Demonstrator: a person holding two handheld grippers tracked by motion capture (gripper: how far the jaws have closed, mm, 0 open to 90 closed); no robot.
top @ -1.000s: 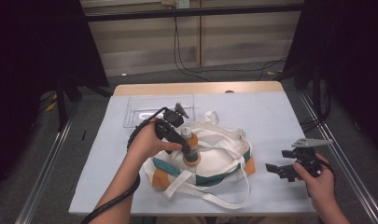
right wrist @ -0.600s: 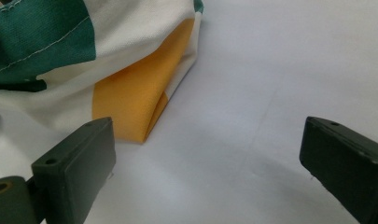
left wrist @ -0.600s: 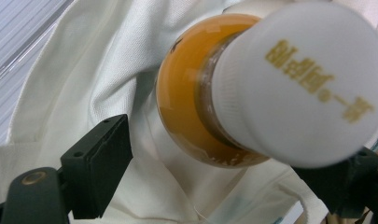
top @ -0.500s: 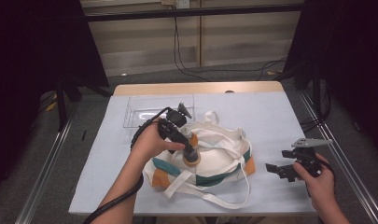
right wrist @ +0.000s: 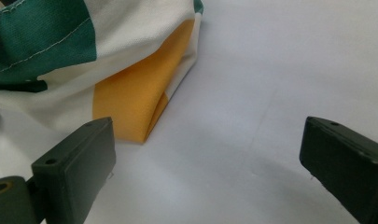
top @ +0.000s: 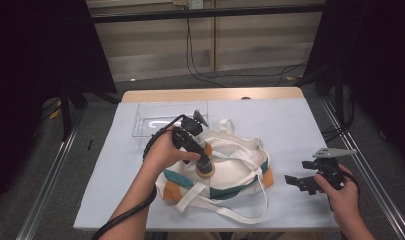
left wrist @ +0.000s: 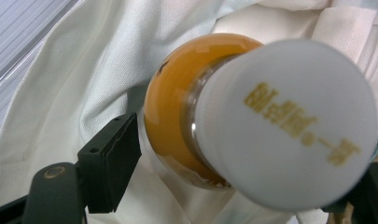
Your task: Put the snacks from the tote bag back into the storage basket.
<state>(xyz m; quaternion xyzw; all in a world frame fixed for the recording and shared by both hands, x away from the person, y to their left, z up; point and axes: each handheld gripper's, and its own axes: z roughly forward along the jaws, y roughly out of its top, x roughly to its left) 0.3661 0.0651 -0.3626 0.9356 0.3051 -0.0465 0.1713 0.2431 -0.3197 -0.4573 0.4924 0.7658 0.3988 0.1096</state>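
Left tongs (top: 206,165) are closed on an orange bottle (left wrist: 186,107) with a white cap (left wrist: 289,126), held over the white canvas tote bag (top: 230,170) with green and orange panels, lying mid-desk (top: 290,120). Right tongs (top: 296,181) stand wide open, holding nothing, just above the desk beside the bag's orange corner (right wrist: 135,102). A clear plastic tray (top: 160,120) sits behind the bag.

A lab recording booth: black curtains (top: 35,75) frame both sides, cables (top: 200,60) dangle at upper centre, metal floor rails (top: 50,195) flank a cloth-covered table (top: 290,125).
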